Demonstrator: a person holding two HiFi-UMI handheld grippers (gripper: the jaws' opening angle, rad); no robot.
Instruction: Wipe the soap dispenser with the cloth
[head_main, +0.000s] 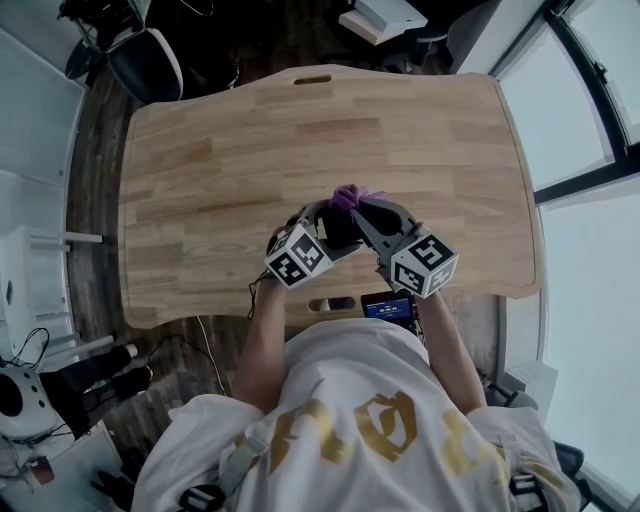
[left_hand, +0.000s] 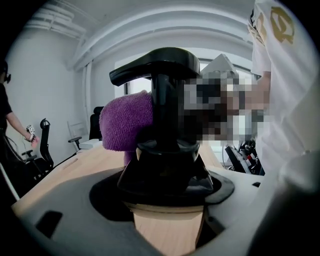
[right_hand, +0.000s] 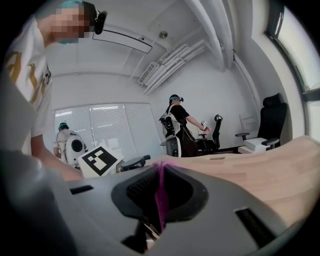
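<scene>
Worktop: pale wood (head_main: 230, 170); 1 slot near its far edge; both grippers meet over its near middle.
Soap dispenser: black (left_hand: 167, 165); upright between the 2 grippers; the pump head (left_hand: 157, 67) sits on top, its spout to the left in the left gripper view; whether the base rests on the worktop cannot be told.
Left gripper: (left_hand: 166, 202); jaws closed around the lower body of the soap dispenser, 1 on each side, gripping it; bare wood shows in the gap below.
Cloth: purple (left_hand: 125, 122); bunched against the neck of the soap dispenser, under the spout, on the left side in the left gripper view; in the head view it shows just beyond the tips of both grippers.
Right gripper: (right_hand: 160, 200); jaws pressed together on a thin fold of the cloth, which shows as 1 narrow purple strip between them.
Marker cube: black and white squares (right_hand: 100, 161); part of the left gripper, seen just left of the right gripper in the right gripper view.
Device: small, with a lit blue screen (head_main: 388, 305); at the near edge of the worktop, under the right gripper.
Background: 1 person stands beyond the worktop (right_hand: 178, 125) with an arm held out; 1 dark office chair (right_hand: 272, 117) stands at the right.
</scene>
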